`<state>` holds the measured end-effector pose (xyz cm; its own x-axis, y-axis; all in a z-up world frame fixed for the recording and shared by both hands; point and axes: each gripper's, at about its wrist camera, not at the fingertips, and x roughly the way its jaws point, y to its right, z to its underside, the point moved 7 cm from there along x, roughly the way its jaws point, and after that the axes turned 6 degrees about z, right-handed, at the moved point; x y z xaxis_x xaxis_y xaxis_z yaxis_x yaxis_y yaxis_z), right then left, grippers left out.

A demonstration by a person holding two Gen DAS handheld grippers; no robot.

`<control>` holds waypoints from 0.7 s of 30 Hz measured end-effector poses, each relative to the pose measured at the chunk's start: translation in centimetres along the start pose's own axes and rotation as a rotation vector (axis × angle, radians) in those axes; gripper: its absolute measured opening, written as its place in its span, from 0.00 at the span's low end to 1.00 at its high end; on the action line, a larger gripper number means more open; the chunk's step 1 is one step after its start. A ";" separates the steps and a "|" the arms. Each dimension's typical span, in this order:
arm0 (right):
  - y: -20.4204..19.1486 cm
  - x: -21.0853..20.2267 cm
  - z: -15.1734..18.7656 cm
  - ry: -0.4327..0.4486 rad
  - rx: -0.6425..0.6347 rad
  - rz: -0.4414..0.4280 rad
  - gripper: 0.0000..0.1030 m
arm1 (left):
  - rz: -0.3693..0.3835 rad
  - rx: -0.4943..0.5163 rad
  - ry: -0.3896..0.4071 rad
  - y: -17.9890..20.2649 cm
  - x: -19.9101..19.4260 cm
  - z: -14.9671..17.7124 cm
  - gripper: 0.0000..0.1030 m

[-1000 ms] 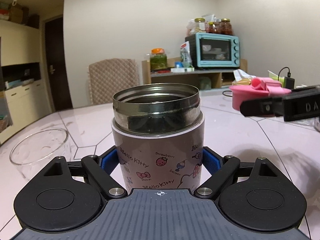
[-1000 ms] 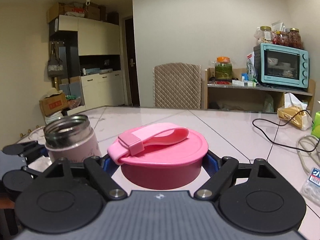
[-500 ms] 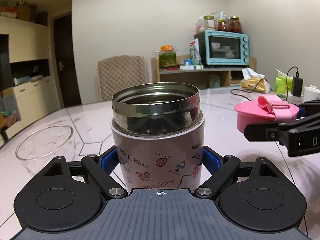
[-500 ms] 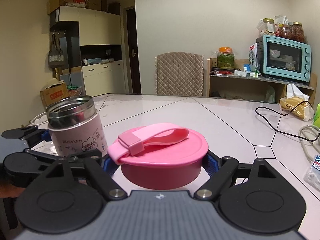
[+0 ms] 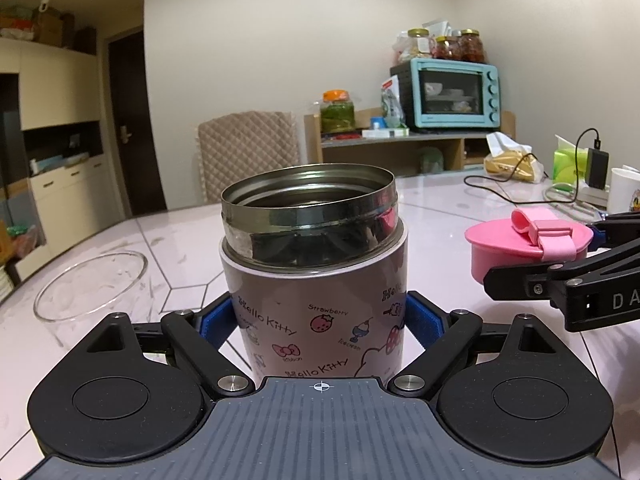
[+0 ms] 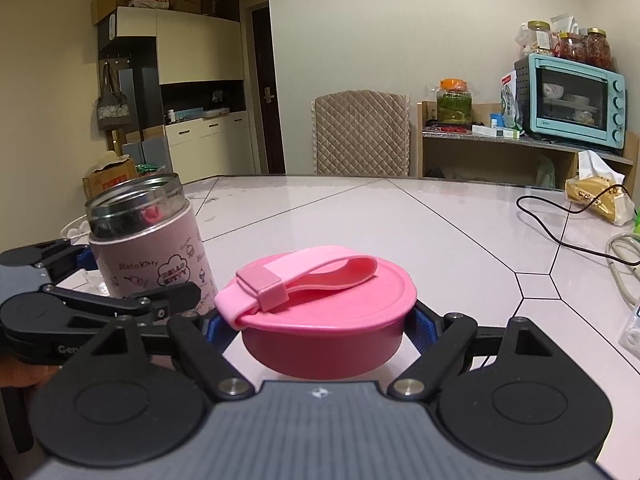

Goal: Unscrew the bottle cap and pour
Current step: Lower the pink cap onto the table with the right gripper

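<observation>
A person working two handheld grippers is resetting a pink-printed steel flask [image 5: 314, 280] on a pale tabletop [image 5: 448, 216], and the change is at the left gripper [image 5: 316, 320]: its jaws have just been opening, the flask between them. A second ago the blue pads were pressing tight on the printed wall; now, in the left wrist view, a thin gap is showing beside the flask at the left pad [image 5: 214, 322], while the right pad is sitting so near the wall that contact cannot be ruled out. The flask is standing upright between the loosened jaws, apparently on the tabletop, though its base is hidden; its wide steel mouth is uncapped. That reads as the flask being set down and let go, with the unscrewing step already done.

To the right of the flask, the right gripper [image 6: 326, 326] is clamped on the pink cap [image 6: 328, 320], its blue pads pressing the rim on both sides, the strap handle lying flat across the top. Over the past second the cap has drawn in closer to the flask and sunk lower beside it. To the left of the flask, a clear glass bowl [image 5: 90, 282] is sitting near it; whether anything is in it or in the flask cannot be told. Judging by this layout, either the pour is finished or a re-grip is coming.
</observation>
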<state>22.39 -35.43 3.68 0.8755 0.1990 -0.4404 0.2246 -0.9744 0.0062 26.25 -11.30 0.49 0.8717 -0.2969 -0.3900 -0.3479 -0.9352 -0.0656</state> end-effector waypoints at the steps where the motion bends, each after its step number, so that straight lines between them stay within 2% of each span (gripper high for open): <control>1: -0.2 0.0 0.0 -0.001 -0.003 0.000 0.82 | 0.001 0.004 -0.004 0.0 0.0 0.1 0.90; 21: -1.6 1.0 1.4 -0.075 -0.048 0.029 0.83 | 0.031 0.013 -0.050 -0.5 -0.9 1.4 0.91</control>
<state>22.33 -33.85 2.01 0.8478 0.1602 -0.5055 0.2213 -0.9732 0.0627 25.14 -10.27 -0.37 0.8422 -0.3151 -0.4375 -0.3788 -0.9232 -0.0643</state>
